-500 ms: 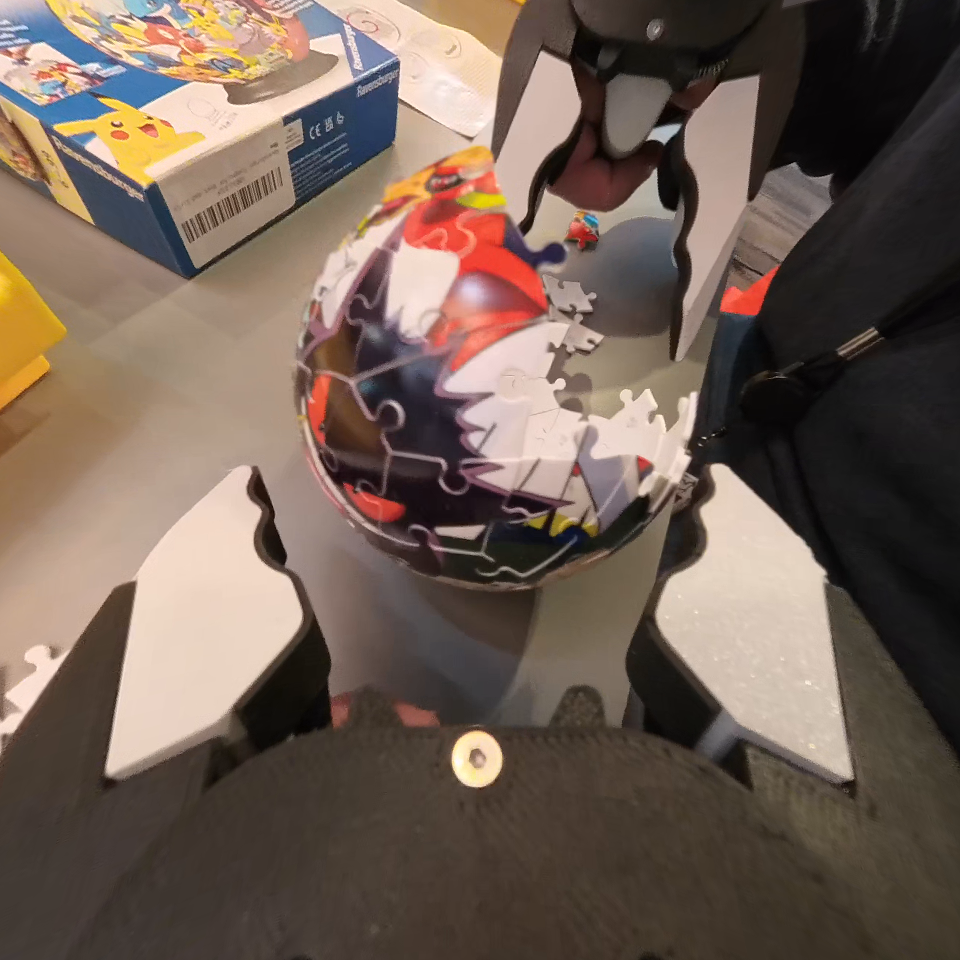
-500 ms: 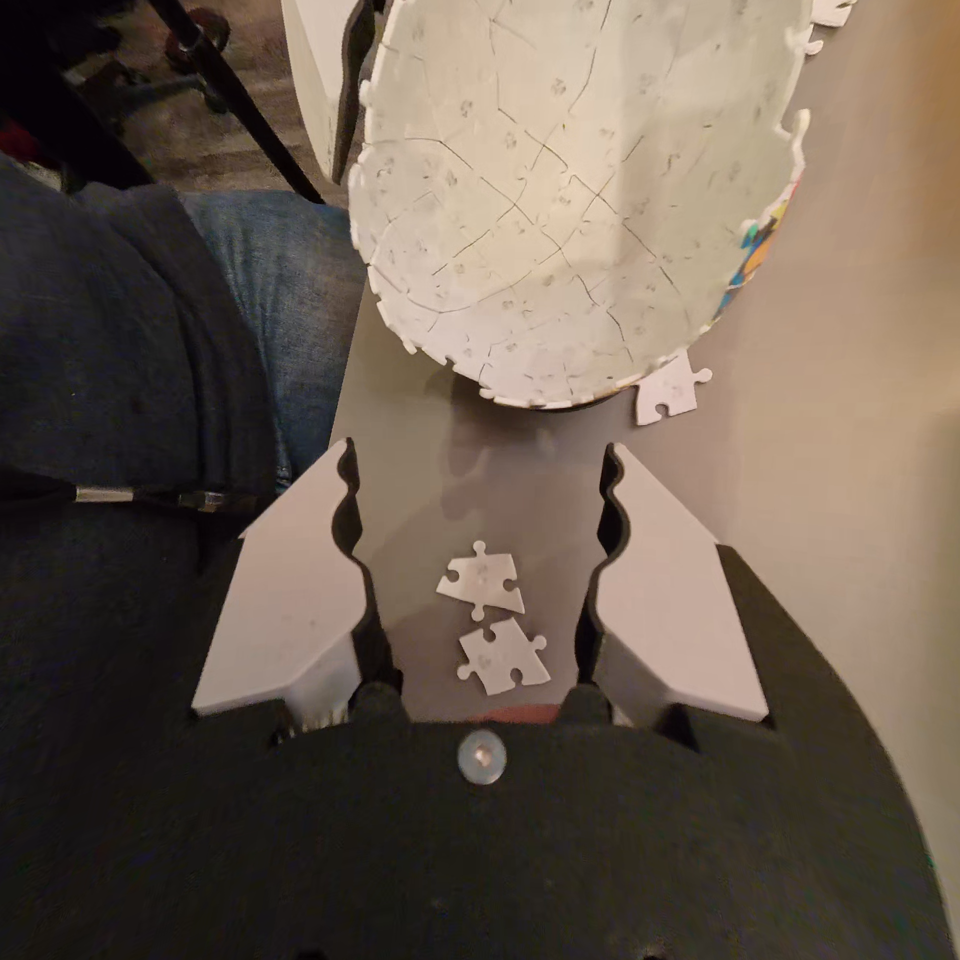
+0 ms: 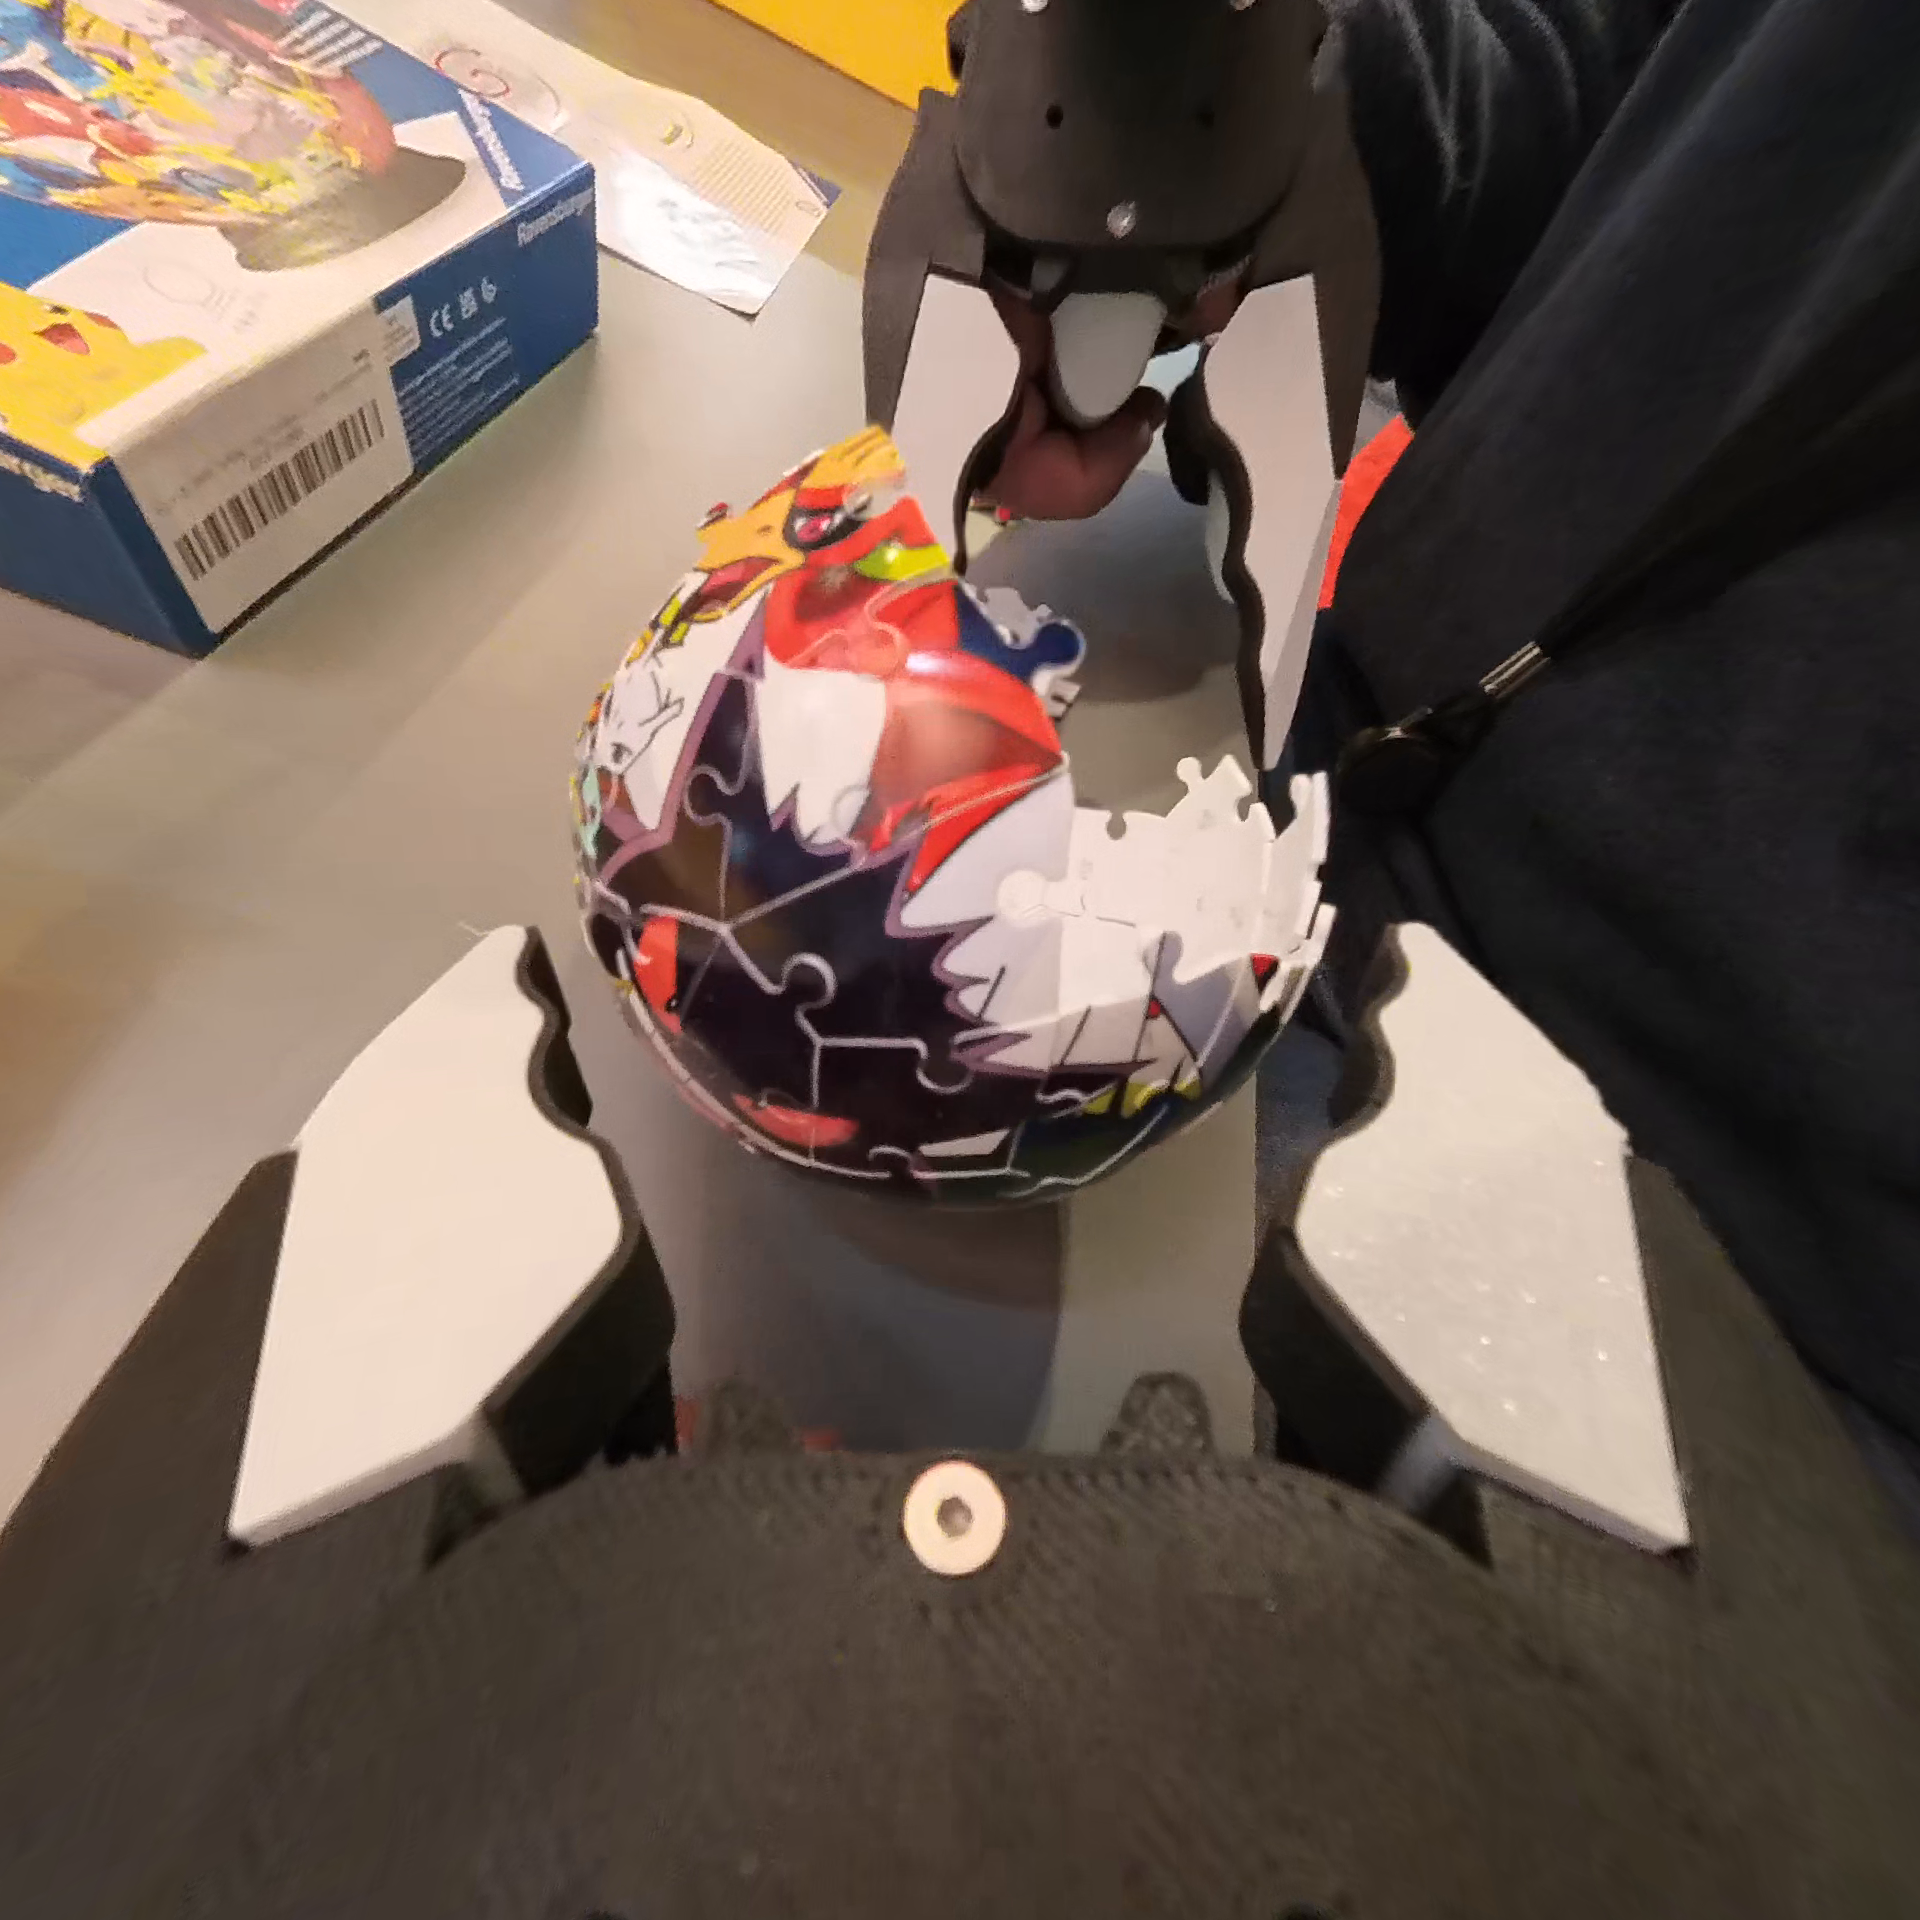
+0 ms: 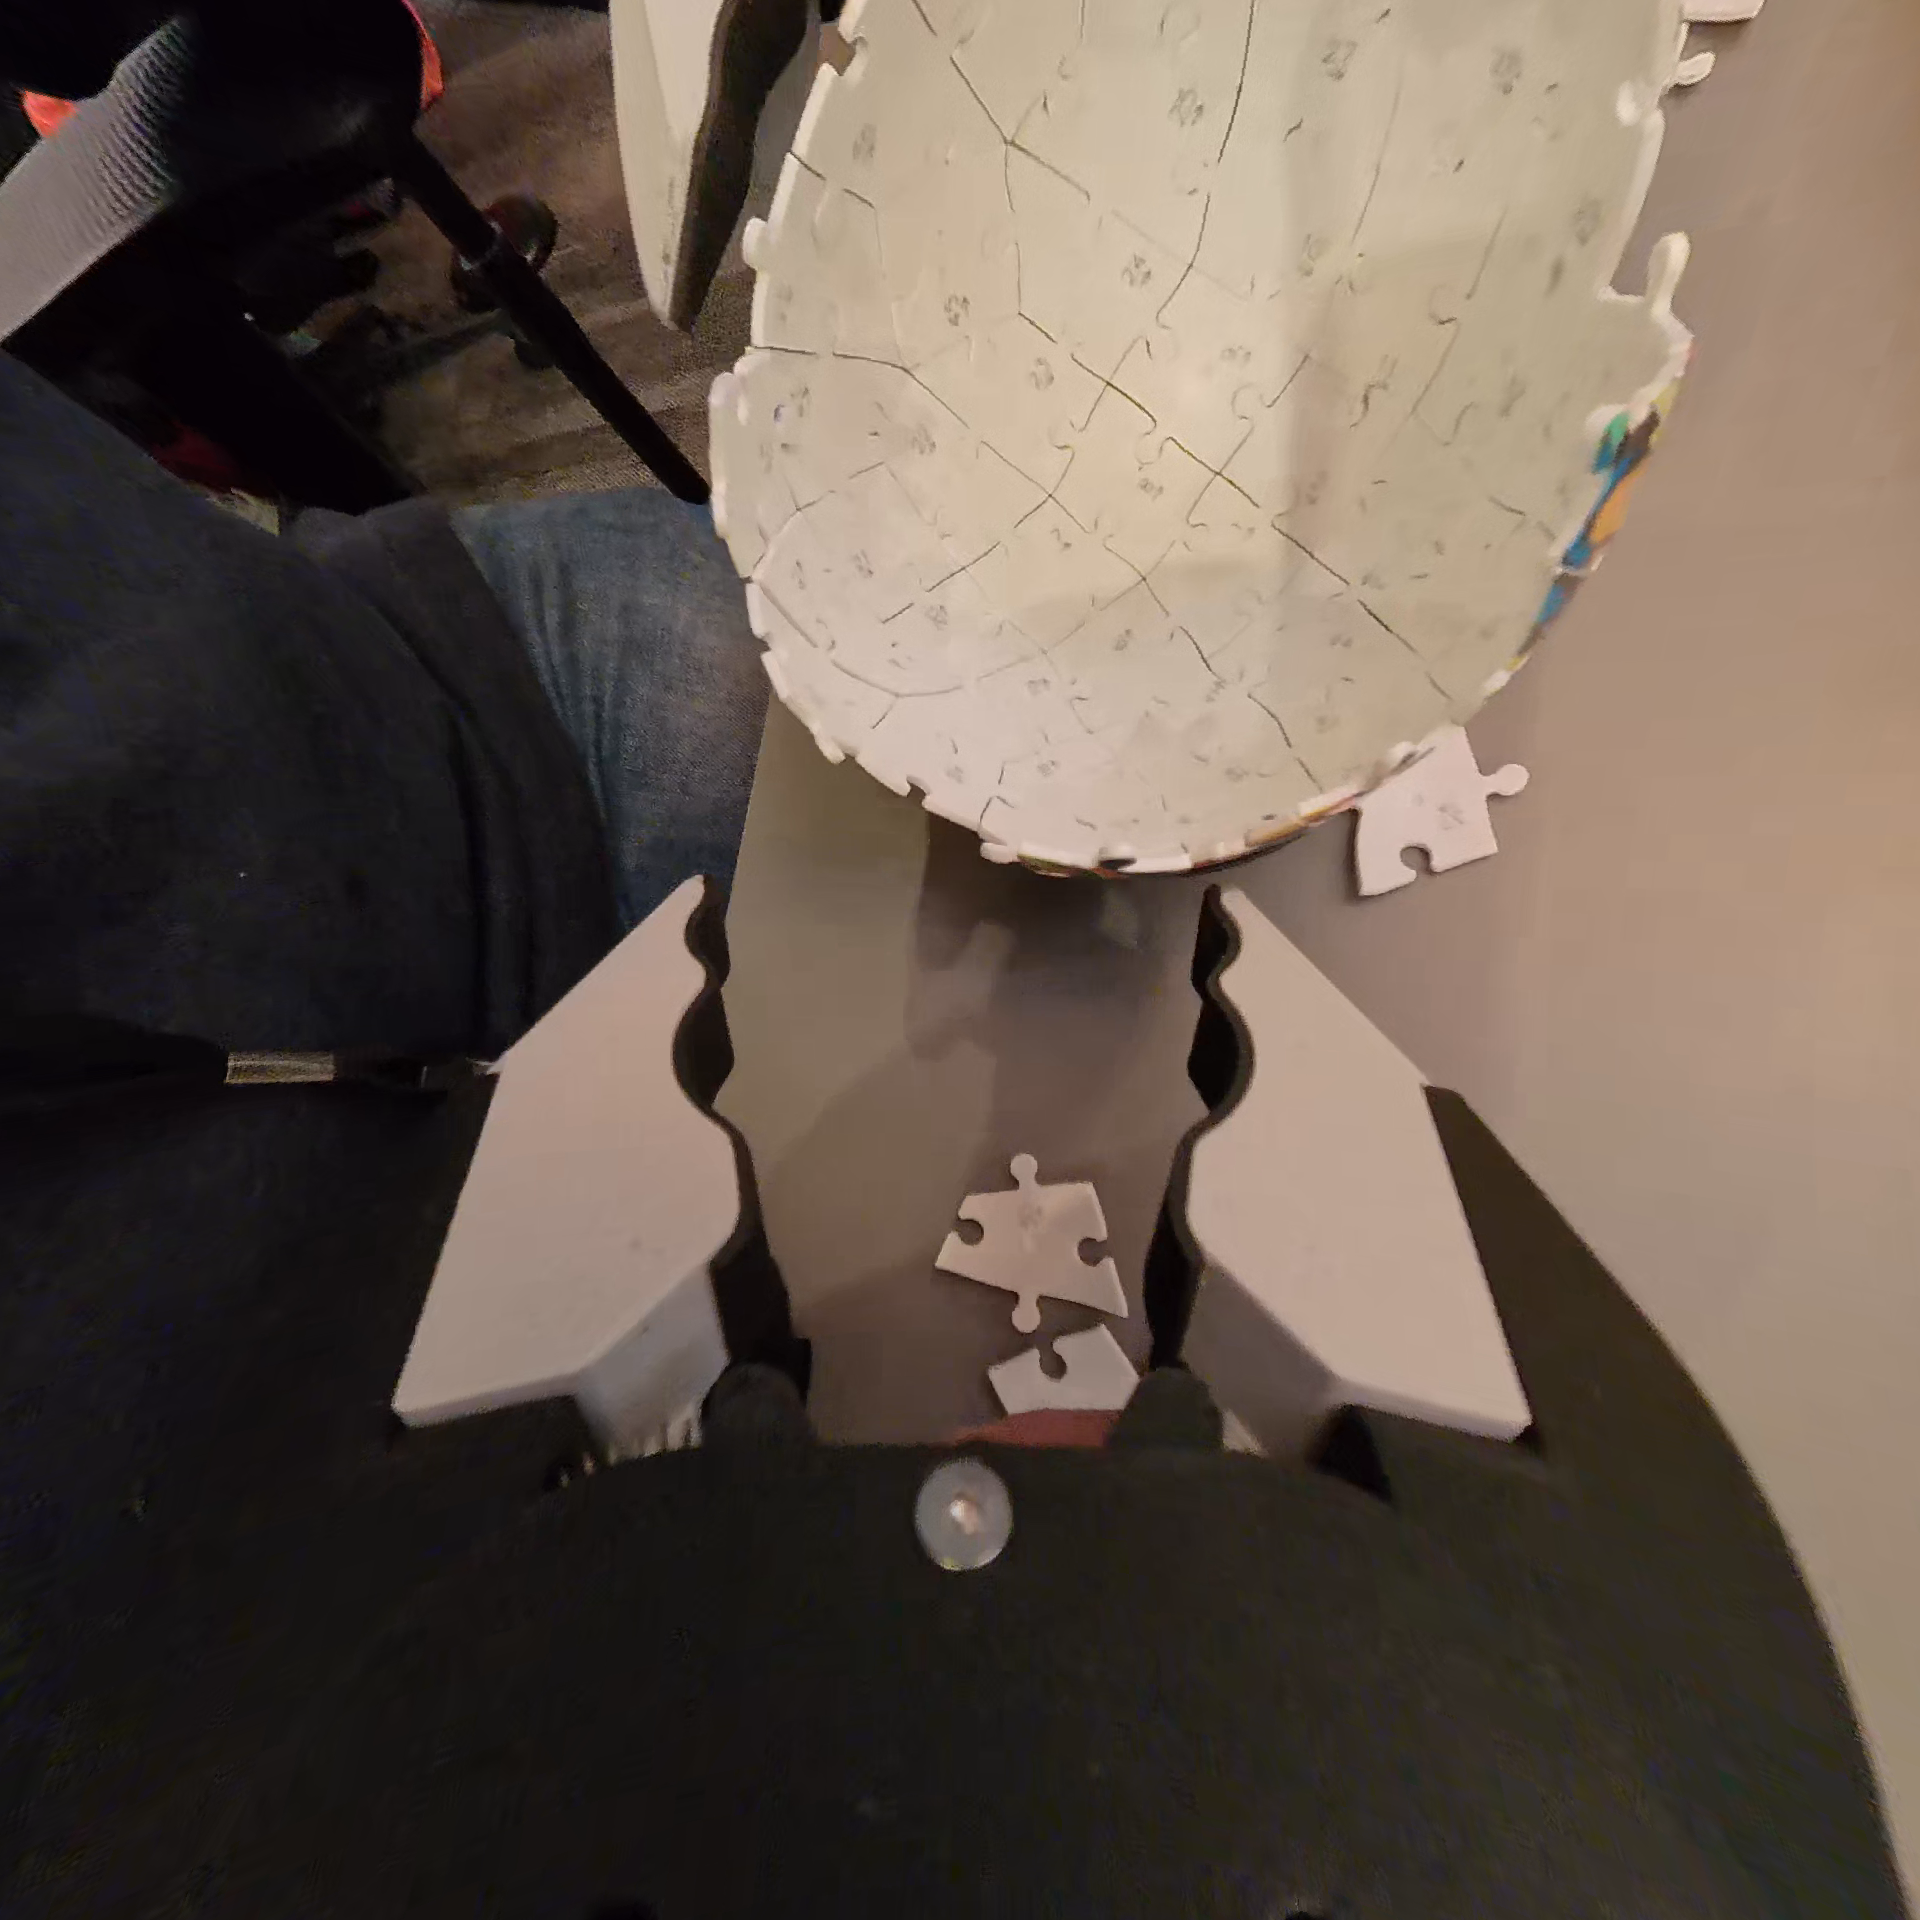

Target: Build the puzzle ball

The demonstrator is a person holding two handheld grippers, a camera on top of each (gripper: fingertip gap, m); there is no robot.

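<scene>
Puzzle ball [image 3: 883, 883] sits on the grey counter [image 3: 312, 831], approx. half built: a curved shell of joined pieces, colourful print outside, plain white inside. In left wrist view its printed side faces the camera and the jagged open rim points up and to the right. In right wrist view the white hollow inside [image 4: 1195, 416] shows, w/ faint marks on the piece backs.

Left gripper [image 3: 961, 997] is low at the ball's near side, jaws wide open, 1 finger either side of the ball w/o touching it. Right gripper [image 3: 1112, 644] shows beyond the ball in the same view, pointing down, jaws open and empty, 1 tip close to the ball's upper rim; contact can't be told. In its own view the right gripper [image 4: 961, 997] is open over bare counter, just short of the shell's edge.

3 loose white pieces lie face down nearby: 1 piece [image 4: 1034, 1247] between the right fingers, another piece [image 4: 1065, 1382] right behind it, partly hidden by the gripper body, and a 3rd piece [image 4: 1429, 821] touching or just beside the shell's lower rim.

Farther out: blue puzzle box [image 3: 260, 364] at upper left on the counter, a printed paper sheet [image 3: 707, 208] behind it. Person's dark sleeve [image 3: 1662, 727] fills the right side.
</scene>
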